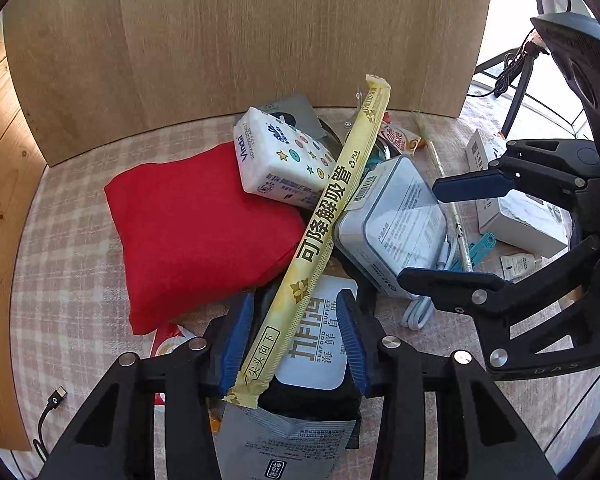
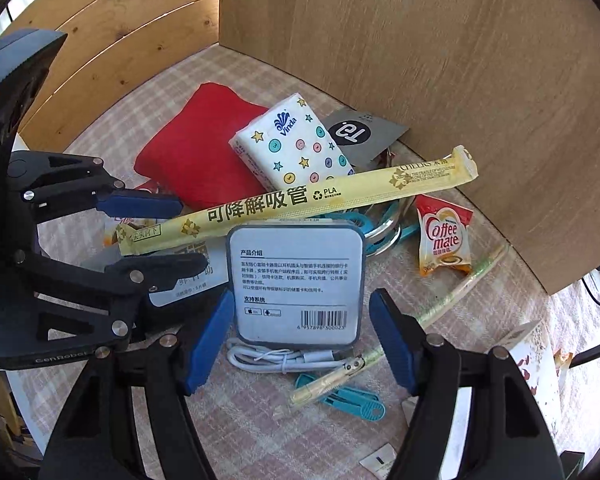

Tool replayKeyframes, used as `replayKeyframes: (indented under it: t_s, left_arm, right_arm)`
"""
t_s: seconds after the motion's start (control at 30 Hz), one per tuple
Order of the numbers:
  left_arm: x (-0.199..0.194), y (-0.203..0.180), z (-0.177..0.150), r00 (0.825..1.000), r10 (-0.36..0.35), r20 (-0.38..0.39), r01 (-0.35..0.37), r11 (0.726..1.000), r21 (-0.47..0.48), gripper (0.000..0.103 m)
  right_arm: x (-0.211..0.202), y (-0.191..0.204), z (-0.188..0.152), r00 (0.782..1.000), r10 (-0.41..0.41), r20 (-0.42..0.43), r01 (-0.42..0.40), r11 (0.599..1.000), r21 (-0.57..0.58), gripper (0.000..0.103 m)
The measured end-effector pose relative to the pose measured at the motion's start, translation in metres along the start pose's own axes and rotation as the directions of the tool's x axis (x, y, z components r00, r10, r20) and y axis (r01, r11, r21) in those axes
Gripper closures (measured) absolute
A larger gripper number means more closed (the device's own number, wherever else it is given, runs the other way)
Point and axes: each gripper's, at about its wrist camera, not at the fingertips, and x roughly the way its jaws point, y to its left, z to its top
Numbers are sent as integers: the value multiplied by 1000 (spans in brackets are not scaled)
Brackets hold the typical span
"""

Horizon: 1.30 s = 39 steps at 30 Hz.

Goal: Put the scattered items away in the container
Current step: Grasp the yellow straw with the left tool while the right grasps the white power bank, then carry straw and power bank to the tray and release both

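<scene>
1. A pile of small things is seen on a checked cloth that covers the worktop, next to tall wooden boards.
2. The left tongs are held apart. A long yellow straw packet and a black wet-wipe pack are seen between the blue pads. It cannot be told if the pads press on them.
3. The straw packet is laid slanted across the pile, from the left tongs up over the white tissue pack.
4. The tissue pack is leaned on a red cushion.
5. The right tongs are held wide apart, around a grey boxed gadget. The pads are not touching the box.
6. A white cable is coiled just under the box, with blue plastic tags near it.
7. A coffee creamer sachet is found to the right, near a thin wrapped straw.
8. No container is made out for sure.
</scene>
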Motion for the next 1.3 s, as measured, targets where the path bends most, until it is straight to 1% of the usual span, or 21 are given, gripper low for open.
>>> replayKeyframes:
  t_s: [0.1,0.17,0.2,0.27,0.3,0.4,0.5,0.63,0.83,0.93,1.1,1.2,1.3]
  left_arm:
    - [6,2,2,1000,-5,-13,5,1000,-10,72]
    - [6,3,2,1000,-5,-8,5,1000,-9,75]
    - [6,4,3,1000,-7,-7,7,1000,-10,78]
    - [6,6,4,1000,-19,-7,18,1000,-20,81]
    - [5,7,4,1000,-30,-8,30,999,-27,85]
    - [4,8,3,999,-35,-6,34,999,-28,86]
    - [3,6,0,1000,-31,0,31,999,-22,88]
    - [-4,1,-4,999,-32,13,32,999,-18,92]
    - [-25,-3,-5,999,-28,45,30,999,-23,92]
    - [-41,-6,-9,997,-35,69,38,998,-45,92]
    - [-74,-18,-15,993,-29,112,33,999,-33,92]
    - [-92,-32,-14,990,-42,137,46,998,-31,92]
    - [-105,-56,-13,985,-56,161,58,998,-7,92]
  right_arm:
    - [3,0,4,1000,1,-3,-1,1000,-6,31]
    - [4,0,7,1000,1,-3,-1,1000,-7,31]
    - [5,1,8,1000,2,-4,-2,1000,-11,30]
    - [10,3,11,1000,3,-19,-4,1000,-16,29]
    - [13,5,12,1000,-3,-29,3,1000,-19,29]
    - [16,9,10,1000,-20,-7,20,1000,-21,29]
    - [17,6,8,1000,16,-9,-16,1000,24,33]
    - [9,-1,4,999,48,9,-49,995,83,34]
    - [-18,-14,-3,994,87,68,-99,977,190,34]
    - [-37,-21,-6,991,88,102,-109,967,230,34]
    - [-75,-29,-17,985,80,154,-119,957,266,34]
    - [-102,-36,-31,981,63,183,-114,953,282,34]
    - [-127,-46,-56,981,34,193,-95,944,316,34]
